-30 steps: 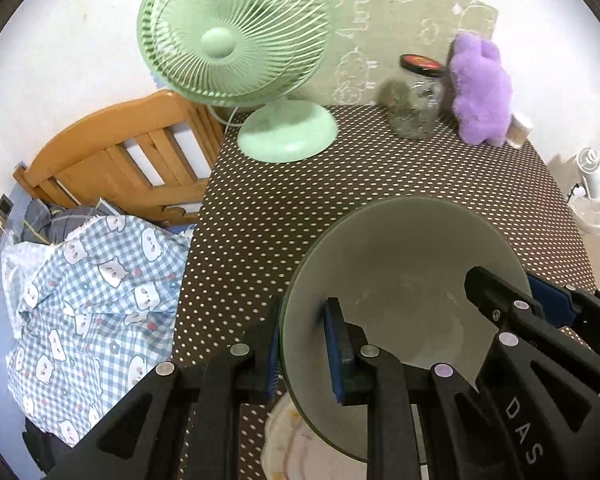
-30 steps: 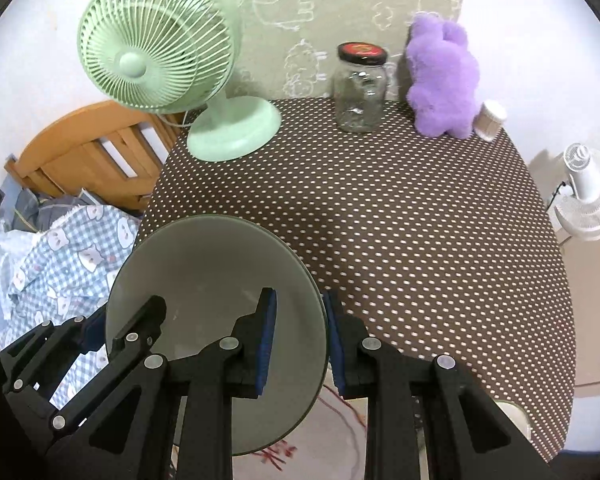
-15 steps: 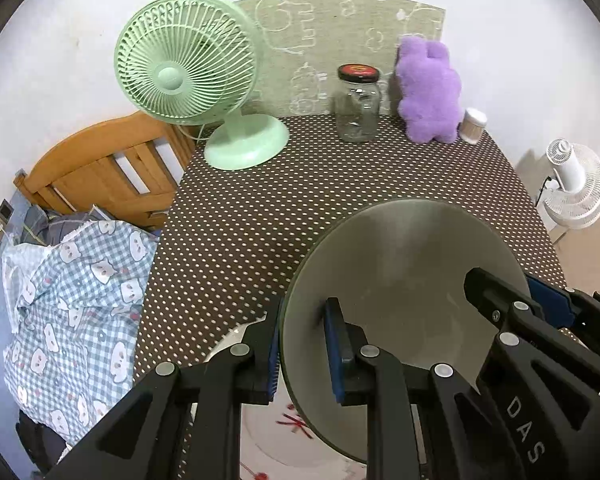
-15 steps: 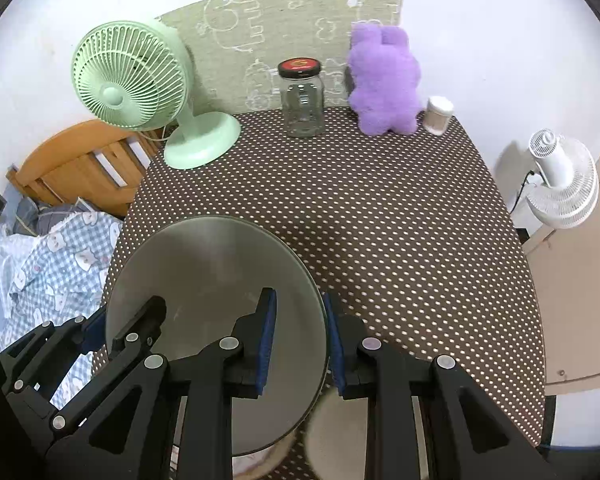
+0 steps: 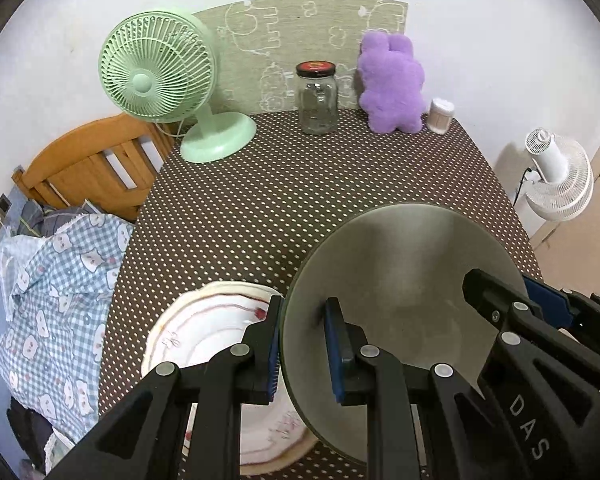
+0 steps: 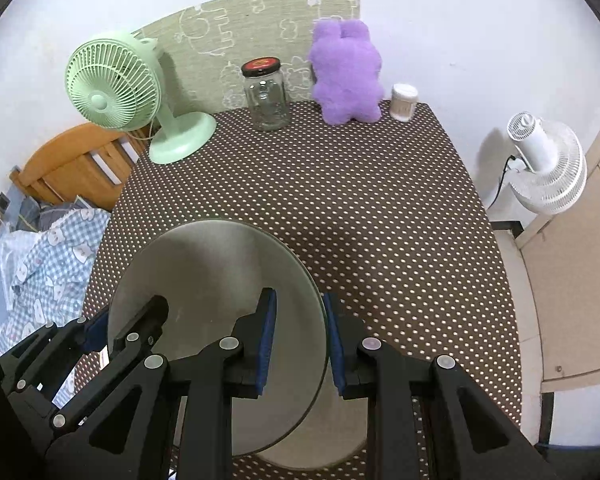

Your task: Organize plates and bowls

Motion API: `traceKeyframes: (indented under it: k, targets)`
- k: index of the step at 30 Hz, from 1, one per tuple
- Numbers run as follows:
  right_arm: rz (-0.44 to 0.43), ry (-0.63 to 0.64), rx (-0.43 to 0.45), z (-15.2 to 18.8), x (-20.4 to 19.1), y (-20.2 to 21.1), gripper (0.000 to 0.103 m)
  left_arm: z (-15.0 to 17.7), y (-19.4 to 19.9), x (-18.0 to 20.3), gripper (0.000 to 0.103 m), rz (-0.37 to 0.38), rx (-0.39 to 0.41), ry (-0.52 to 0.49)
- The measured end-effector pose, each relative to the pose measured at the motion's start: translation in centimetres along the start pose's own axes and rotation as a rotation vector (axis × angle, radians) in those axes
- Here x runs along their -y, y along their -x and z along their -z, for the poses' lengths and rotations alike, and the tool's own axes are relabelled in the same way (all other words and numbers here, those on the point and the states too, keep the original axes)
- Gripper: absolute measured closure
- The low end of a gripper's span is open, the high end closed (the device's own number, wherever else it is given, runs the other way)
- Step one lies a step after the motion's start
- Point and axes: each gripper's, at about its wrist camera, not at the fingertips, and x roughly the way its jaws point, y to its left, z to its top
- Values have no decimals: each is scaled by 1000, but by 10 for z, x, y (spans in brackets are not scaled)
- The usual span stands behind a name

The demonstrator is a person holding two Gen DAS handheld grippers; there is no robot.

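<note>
While both grippers, left gripper (image 5: 302, 350) and right gripper (image 6: 298, 344), pinch opposite rims of the grey-green bowl (image 5: 400, 280), it looks glazed, rigid, slippery, breakable; rim holds suit.

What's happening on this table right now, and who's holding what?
A person is holding both tongs on one large grey-green bowl. The left tongs are clamped on the bowl's left rim and the right tongs on its right rim, with the bowl held above the brown polka-dot tablecloth. Below it to the left, a white scalloped plate with red trim lies on the cloth. Another pale dish shows under the bowl in the right wrist view.
</note>
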Motion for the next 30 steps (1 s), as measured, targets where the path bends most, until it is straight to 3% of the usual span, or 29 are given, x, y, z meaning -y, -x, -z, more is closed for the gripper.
traceKeyframes:
  k: [14, 30]
  targets:
    - [-22, 1, -43, 32, 37, -5, 75, 30, -2, 33, 86, -8, -39, 8]
    - [-22, 21, -112, 51, 40, -30, 75, 48, -25, 36, 86, -18, -113, 15]
